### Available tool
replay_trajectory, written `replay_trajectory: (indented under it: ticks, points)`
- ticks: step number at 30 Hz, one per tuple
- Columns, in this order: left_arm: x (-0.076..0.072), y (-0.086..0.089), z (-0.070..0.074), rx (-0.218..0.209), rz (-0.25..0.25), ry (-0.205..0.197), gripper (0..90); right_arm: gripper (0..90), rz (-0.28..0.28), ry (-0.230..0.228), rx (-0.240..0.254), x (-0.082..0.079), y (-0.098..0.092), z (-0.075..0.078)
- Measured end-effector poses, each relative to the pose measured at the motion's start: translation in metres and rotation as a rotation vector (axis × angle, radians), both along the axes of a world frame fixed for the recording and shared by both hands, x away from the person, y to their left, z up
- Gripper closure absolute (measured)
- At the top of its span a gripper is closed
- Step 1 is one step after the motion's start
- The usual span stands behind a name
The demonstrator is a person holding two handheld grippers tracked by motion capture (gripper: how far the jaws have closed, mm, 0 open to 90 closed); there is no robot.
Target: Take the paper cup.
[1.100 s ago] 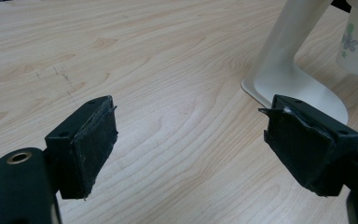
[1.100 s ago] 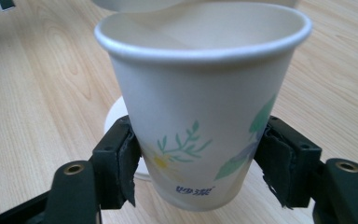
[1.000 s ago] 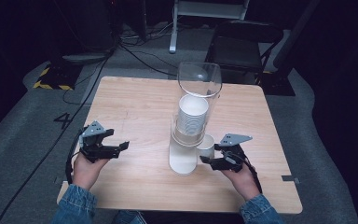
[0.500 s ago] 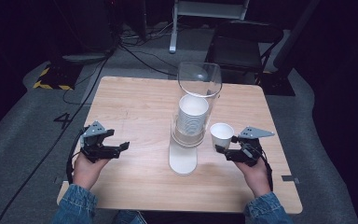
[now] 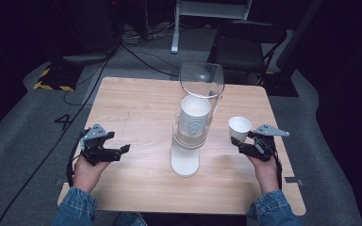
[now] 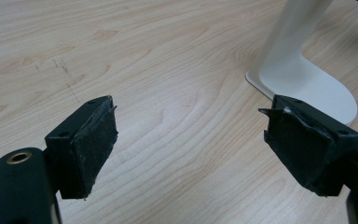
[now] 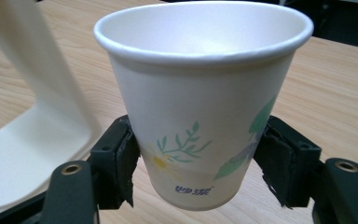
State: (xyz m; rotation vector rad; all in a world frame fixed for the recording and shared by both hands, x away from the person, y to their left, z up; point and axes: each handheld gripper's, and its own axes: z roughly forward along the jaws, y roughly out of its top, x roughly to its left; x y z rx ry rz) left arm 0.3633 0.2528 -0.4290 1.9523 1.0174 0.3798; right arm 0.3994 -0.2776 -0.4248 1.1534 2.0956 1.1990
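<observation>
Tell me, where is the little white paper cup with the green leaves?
The white paper cup with green leaves is clamped upright in the right gripper, right of the clear cup dispenser in the high view.

Obstacle, tabletop (image 5: 136, 108) centre: cup dispenser (image 5: 195, 117) — white foot, clear tube, stacked cups — standing between the two hands. Free room: bare wood across the left half, ahead of the left gripper (image 5: 104, 151); bare strip along the near edge; narrower lane at right, where the right gripper (image 5: 241, 143) carries a paper cup (image 5: 239, 127).
</observation>
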Motion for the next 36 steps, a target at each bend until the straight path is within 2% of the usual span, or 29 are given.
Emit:
replay_trajectory:
  ticks: [5,8,14,21,30,36]
  points:
    - [-0.003,0.002,-0.001,0.000,0.009,0.003,16.6,34.4,-0.065,0.022,0.013,0.010,-0.012,-0.009]
    - [-0.005,0.003,-0.002,0.000,0.014,0.004,16.6,34.3,-0.087,0.042,0.026,0.015,-0.017,-0.014]
    - [-0.011,0.008,-0.003,0.002,0.028,0.006,16.6,34.3,-0.110,0.075,0.011,0.027,-0.018,-0.024]
    - [-0.016,0.011,-0.004,0.028,0.034,0.008,16.6,34.3,-0.105,0.103,0.002,0.040,-0.013,-0.036]
    - [-0.019,0.014,-0.006,0.025,0.046,0.013,16.6,34.1,-0.076,0.119,-0.015,0.047,-0.004,-0.045]
    - [-0.020,0.015,-0.006,0.025,0.033,0.017,16.6,33.9,-0.056,0.132,-0.022,0.049,0.001,-0.049]
